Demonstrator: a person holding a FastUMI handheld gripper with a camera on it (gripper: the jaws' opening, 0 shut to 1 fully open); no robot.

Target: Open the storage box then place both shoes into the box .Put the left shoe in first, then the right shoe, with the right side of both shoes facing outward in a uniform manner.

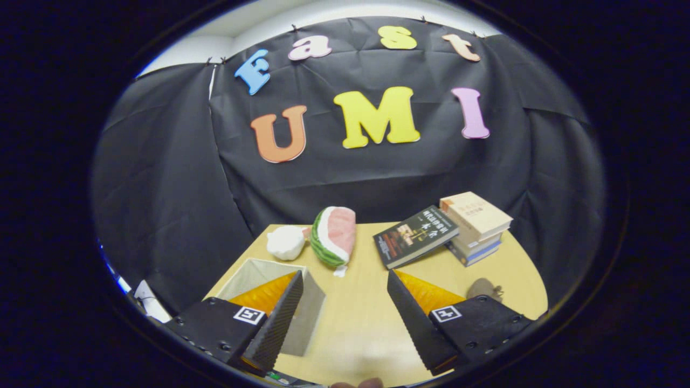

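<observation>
Gripper (345, 318): two black jaws, ribbed inner faces.
Upper faces: orange wedge panels.
Markings: square black-and-white tag per jaw base.
Fasteners: small dark screws.

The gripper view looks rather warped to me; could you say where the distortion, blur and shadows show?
In the gripper view, fisheye bending curves the table's far edge and bows the wall; the open gripper's fingers look soft beside the sharp books; soft shadows lie under the watermelon toy and beside the box; no strong glare.
</observation>
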